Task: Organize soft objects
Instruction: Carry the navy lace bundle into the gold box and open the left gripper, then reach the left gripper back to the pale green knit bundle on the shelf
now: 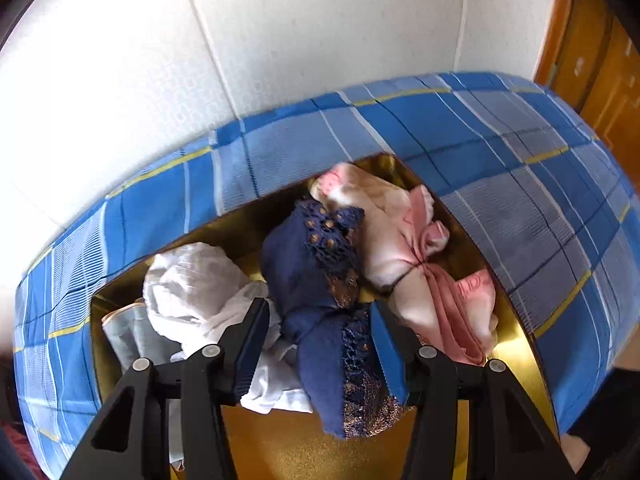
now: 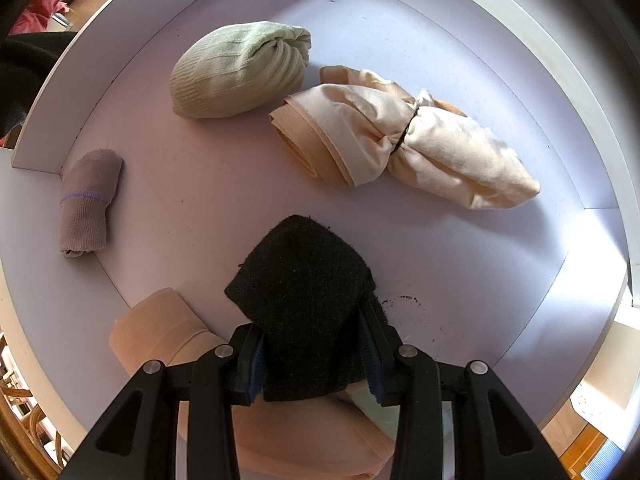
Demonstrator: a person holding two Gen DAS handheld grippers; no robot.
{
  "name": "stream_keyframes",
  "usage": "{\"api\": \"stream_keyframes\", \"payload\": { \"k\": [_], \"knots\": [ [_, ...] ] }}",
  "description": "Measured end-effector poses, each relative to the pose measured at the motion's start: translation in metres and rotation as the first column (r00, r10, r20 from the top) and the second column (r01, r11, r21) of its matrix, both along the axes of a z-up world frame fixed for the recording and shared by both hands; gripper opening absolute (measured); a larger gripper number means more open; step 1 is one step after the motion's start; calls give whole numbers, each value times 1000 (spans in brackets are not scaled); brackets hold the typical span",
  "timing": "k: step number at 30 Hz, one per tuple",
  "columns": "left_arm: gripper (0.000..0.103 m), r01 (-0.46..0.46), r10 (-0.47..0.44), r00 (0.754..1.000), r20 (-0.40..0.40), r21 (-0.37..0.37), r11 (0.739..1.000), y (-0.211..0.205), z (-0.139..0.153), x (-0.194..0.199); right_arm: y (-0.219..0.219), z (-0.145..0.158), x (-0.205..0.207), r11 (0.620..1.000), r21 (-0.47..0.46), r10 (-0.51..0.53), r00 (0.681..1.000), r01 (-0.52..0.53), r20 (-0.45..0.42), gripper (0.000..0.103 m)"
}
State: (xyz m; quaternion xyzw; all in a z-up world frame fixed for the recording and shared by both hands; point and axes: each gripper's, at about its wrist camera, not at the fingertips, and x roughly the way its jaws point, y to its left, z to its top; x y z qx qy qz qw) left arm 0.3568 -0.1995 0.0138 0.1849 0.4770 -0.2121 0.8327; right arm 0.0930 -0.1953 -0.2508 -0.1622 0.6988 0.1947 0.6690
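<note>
The step in hand appears to be the sorting of rolled garments into containers, one by each hand. The right hand-held gripper (image 2: 310, 320) is clamped on a black rolled sock (image 2: 300, 280), which is held above the pale floor of a white tray (image 2: 400, 8) and is pointed away from the camera, its long axis running along the line of the fingers. It is judged best lowered into the bare patch between the green rolled sock (image 2: 240, 72) and the beige roll (image 2: 160, 332) at the near edge, and laid on its side so that the roll is not undone; the pads should be parted only once it is resting on the tray floor. A cream bundle tied with a black band (image 2: 400, 136) lies slantwise at the right, and a small mauve sock roll (image 2: 88, 204) stands apart at the left wall. The left hand-held gripper (image 1: 320, 344) is seen with its jaws apart, astride a navy lace-trimmed garment (image 1: 316, 280) but not pressing on it; the garment lies in a gold-lined box (image 1: 520, 344) set on a blue plaid bed (image 1: 520, 152), its long axis running from the fingers away toward the wall. It is flanked by a white crumpled cloth (image 1: 192, 284) on the left and a pink and cream bundle (image 1: 404, 248) on the right, both touching it. Withdrawal should be straight back, so that the lace is not snagged.
</note>
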Motion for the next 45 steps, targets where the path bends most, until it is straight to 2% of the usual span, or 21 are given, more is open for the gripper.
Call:
{"api": "stream_keyframes", "payload": {
  "k": [1, 4, 10, 17, 19, 21, 24, 29, 31, 32, 34, 37, 38, 41, 43, 45],
  "knots": [
    [59, -14, 14, 1000, 7, -16, 1000, 3, 4, -1, 0, 0, 0, 1000, -1, 0, 1000, 0, 0, 39],
    [62, -56, 61, 996, 64, -79, 995, 16, 23, -10, 2, 0, 0, 1000, -2, 1, 1000, -1, 0, 39],
    [62, -8, 31, 994, 109, -197, 980, 44, 50, -48, 4, -1, 0, 1000, -7, 5, 1000, -5, 1, 40],
    [63, 113, -92, 990, 104, -217, 970, 75, 50, -128, 10, -2, -4, 1000, -20, 13, 1000, -13, 6, 40],
    [69, 153, -138, 986, 89, -201, 968, 83, 44, -157, 11, -3, -4, 1000, -21, 14, 1000, -14, 5, 40],
    [69, 203, -197, 979, 55, -174, 964, 89, 30, -188, 12, -3, -3, 1000, -11, 8, 1000, -8, -4, 40],
    [73, 241, -250, 967, -44, -155, 958, 94, 2, -220, 12, -3, -3, 1000, -11, 4, 1000, -4, -6, 40],
    [75, 139, -170, 946, -277, -126, 982, 104, -68, -248, 12, -5, -1, 1000, -13, 1, 1000, -1, -10, 40],
    [82, 84, -112, 914, -390, -89, 992, 105, -104, -253, 11, -5, 0, 1000, -13, -2, 1000, 2, -11, 40],
    [82, 52, -77, 901, -428, -69, 996, 106, -118, -254, 11, -5, 0, 1000, -14, -4, 1000, 3, -11, 40],
    [83, -20, -5, 855, -519, -44, 999, 110, -154, -255, 11, -5, 0, 1000, -12, -7, 1000, 7, -12, 40],
    [85, -104, 85, 816, -571, 0, 995, 112, -192, -252, 8, -6, 0, 1000, -8, -11, 1000, 11, -15, 40],
    [86, -116, 101, 812, -575, 11, 993, 113, -202, -251, 7, -5, 1, 1000, -6, -13, 1000, 13, -16, 40],
    [89, -137, 150, 821, -552, 65, 988, 111, -226, -245, 6, -6, 2, 1000, -1, -18, 1000, 18, -18, 40],
    [89, -133, 162, 840, -517, 93, 987, 107, -237, -240, 5, -6, 3, 1000, 1, -21, 1000, 21, -19, 40],
    [89, -115, 150, 875, -460, 102, 988, 103, -245, -237, 3, -5, 2, 1000, 4, -23, 1000, 23, -19, 40]
  ]
}}
